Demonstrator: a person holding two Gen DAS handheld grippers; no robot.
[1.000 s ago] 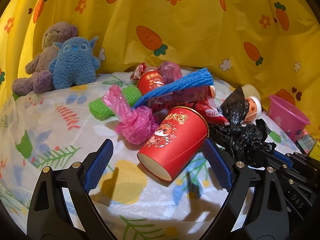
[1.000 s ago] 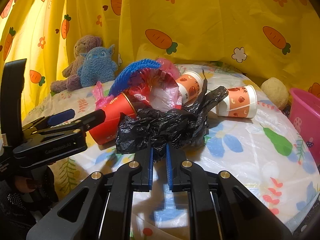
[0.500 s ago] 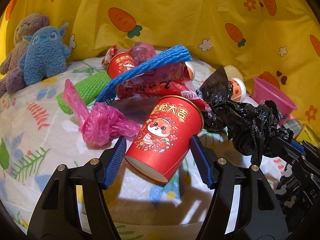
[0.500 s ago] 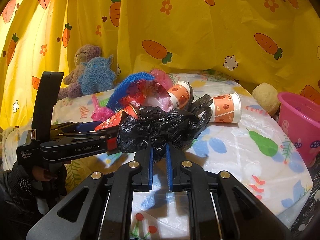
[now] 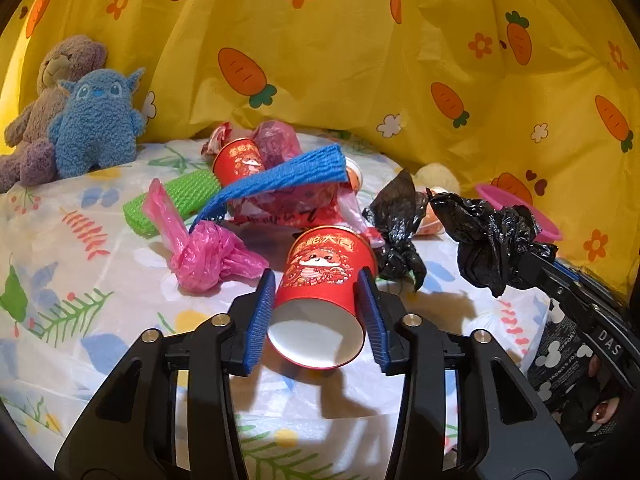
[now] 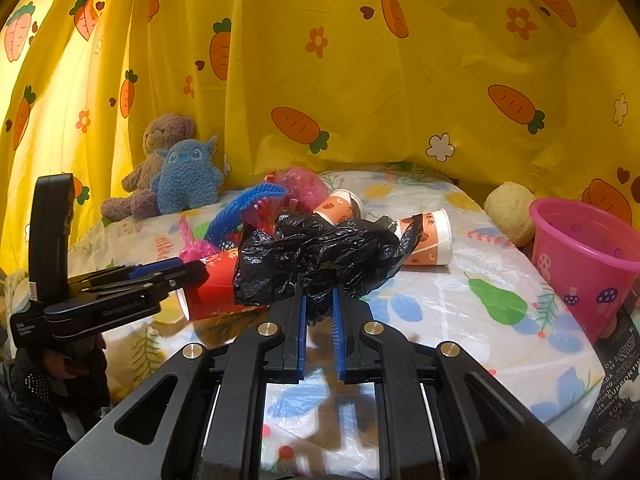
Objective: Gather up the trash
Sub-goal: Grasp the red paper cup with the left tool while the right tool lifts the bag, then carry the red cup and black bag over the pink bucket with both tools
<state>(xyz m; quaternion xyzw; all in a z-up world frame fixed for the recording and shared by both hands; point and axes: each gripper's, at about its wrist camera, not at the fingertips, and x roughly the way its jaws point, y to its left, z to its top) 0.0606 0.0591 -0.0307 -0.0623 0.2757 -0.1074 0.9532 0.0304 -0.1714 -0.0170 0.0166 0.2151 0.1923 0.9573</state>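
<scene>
My left gripper [image 5: 316, 300] is shut on a red paper cup [image 5: 326, 280] with its white base toward the camera, held above the table; the cup also shows in the right wrist view [image 6: 216, 288]. My right gripper [image 6: 319, 304] is shut on a crumpled black plastic bag [image 6: 320, 256], lifted off the table; the bag also shows in the left wrist view [image 5: 492, 240]. On the table lie a pink plastic bag [image 5: 208, 248], a second black bag [image 5: 396, 232], a blue foam net [image 5: 280, 184], a green foam net [image 5: 172, 204] and another red cup [image 5: 238, 162].
A pink bucket [image 6: 584, 260] stands at the table's right edge. Two printed paper cups [image 6: 428, 236] lie at the back. Two plush toys [image 5: 76, 116] sit at the back left against a yellow carrot curtain [image 5: 360, 60]. A beige ball [image 6: 508, 212] lies beside the bucket.
My left gripper has closed on the red cup and lifted it. My right gripper has risen and moved back with the black bag.
</scene>
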